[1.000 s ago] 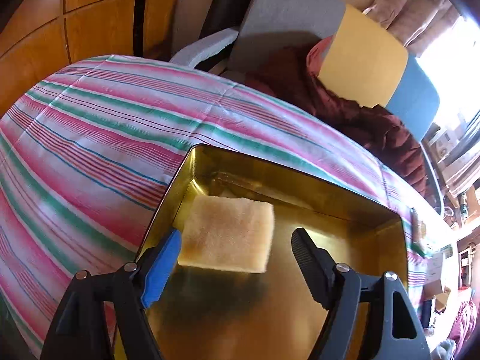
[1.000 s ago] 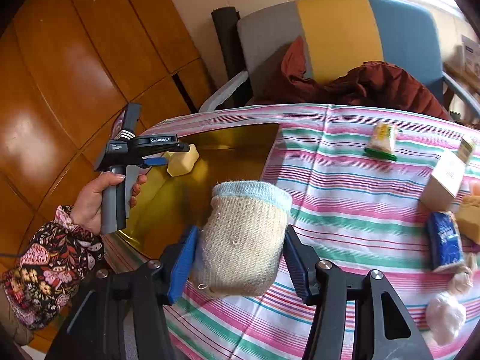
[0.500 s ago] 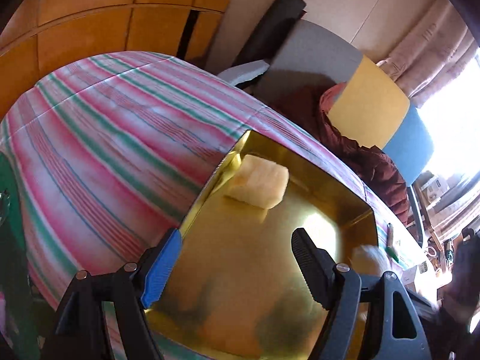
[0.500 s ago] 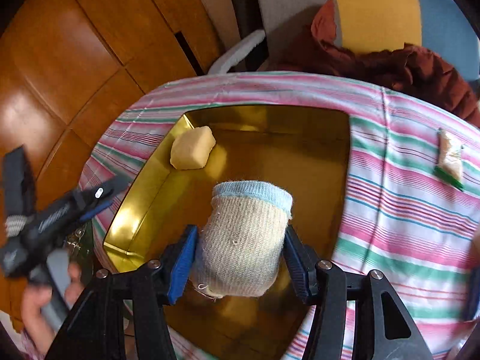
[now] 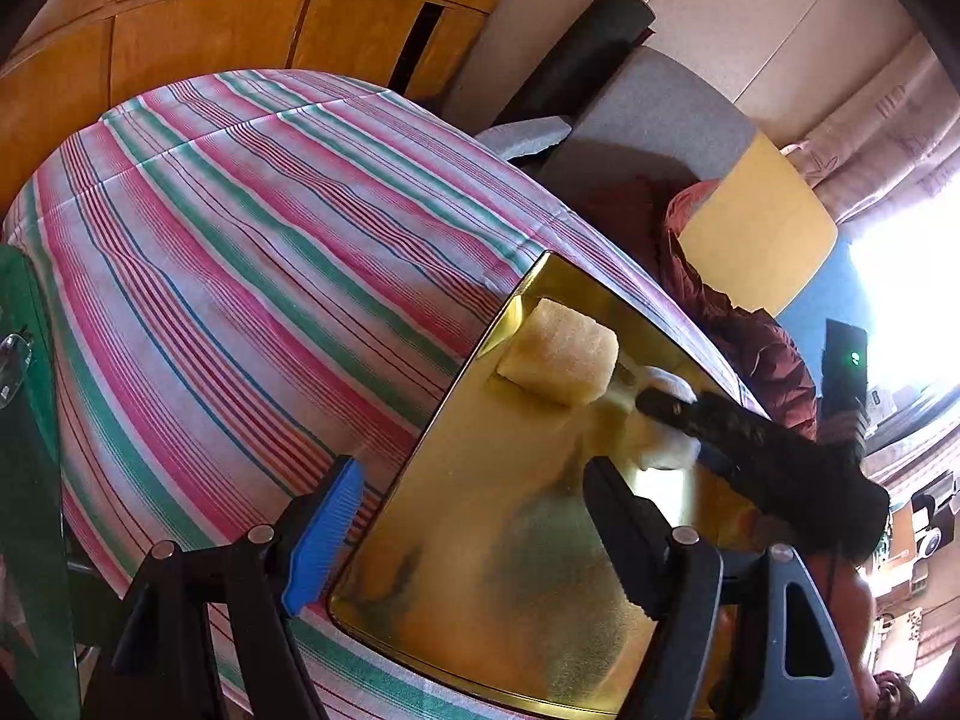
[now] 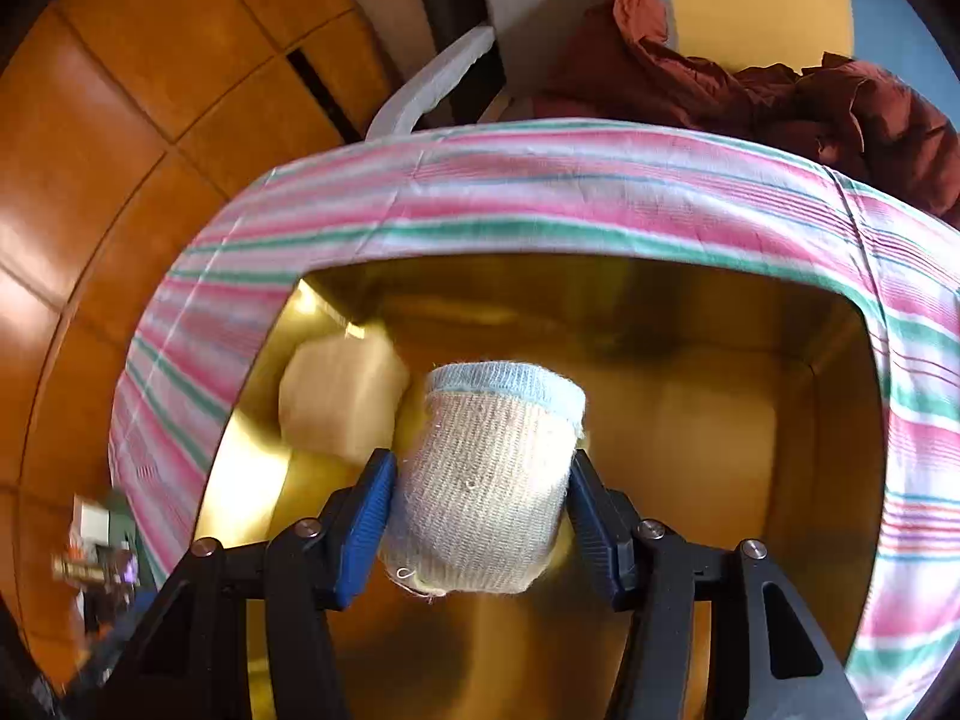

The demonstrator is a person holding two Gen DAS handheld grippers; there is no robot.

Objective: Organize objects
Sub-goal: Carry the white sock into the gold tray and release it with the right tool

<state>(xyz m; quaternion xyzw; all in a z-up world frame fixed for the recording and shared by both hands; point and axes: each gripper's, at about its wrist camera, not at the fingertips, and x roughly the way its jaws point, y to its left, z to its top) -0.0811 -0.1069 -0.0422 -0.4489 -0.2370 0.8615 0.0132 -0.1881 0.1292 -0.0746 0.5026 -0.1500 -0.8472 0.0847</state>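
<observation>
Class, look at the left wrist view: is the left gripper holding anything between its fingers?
No. The left gripper stands open, with only the gold tray below it.

Striped tablecloth covers the table. Wood panelling fills 10 to 12 o'clock. Armchair, grey, yellow and blue, stands at 1 o'clock with maroon cloth heaped on it. Curtain and bright window at 3 o'clock.

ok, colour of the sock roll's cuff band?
Light blue on the sock roll; body is cream knit. Clearest in right wrist view.
</observation>
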